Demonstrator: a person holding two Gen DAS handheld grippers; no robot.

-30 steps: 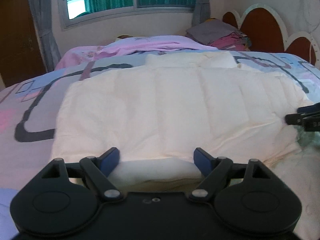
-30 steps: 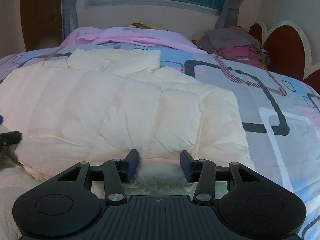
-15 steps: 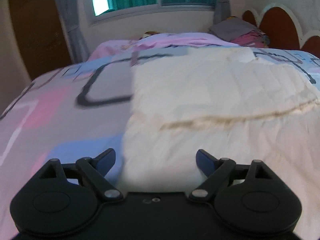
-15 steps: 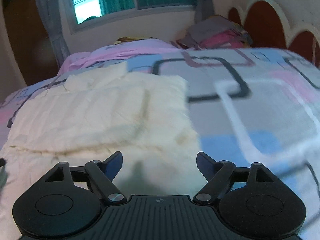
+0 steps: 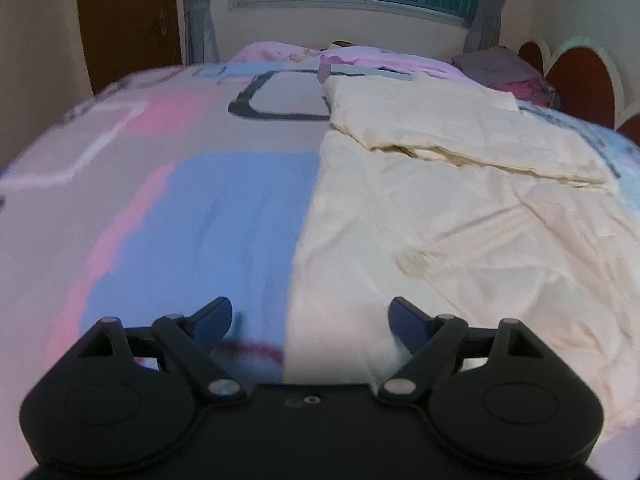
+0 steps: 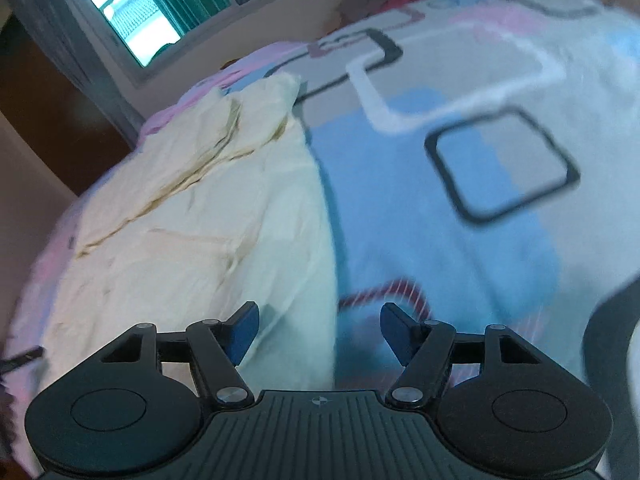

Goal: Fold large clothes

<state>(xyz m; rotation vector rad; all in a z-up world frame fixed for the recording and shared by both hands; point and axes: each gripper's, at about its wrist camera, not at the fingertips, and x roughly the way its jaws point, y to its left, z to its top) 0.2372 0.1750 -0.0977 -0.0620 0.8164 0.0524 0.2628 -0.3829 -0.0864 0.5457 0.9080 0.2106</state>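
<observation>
A large cream padded garment lies spread on the bed, its far part folded back on itself into a thicker layer. It also shows in the right wrist view. My left gripper is open and empty, low over the garment's near left edge, which runs between its fingers. My right gripper is open and empty, tilted, over the garment's near right edge.
The bed has a patterned sheet of blue, pink and grey blocks with dark outlines. A pink blanket and a pile of folded clothes lie at the far end. A scalloped headboard stands at the right, a wooden door at the left.
Both grippers have let go of the garment after laying its edge forward, opened wide and pulled back and apart: the left to the garment's left edge, the right, now tilted, to its right edge.
</observation>
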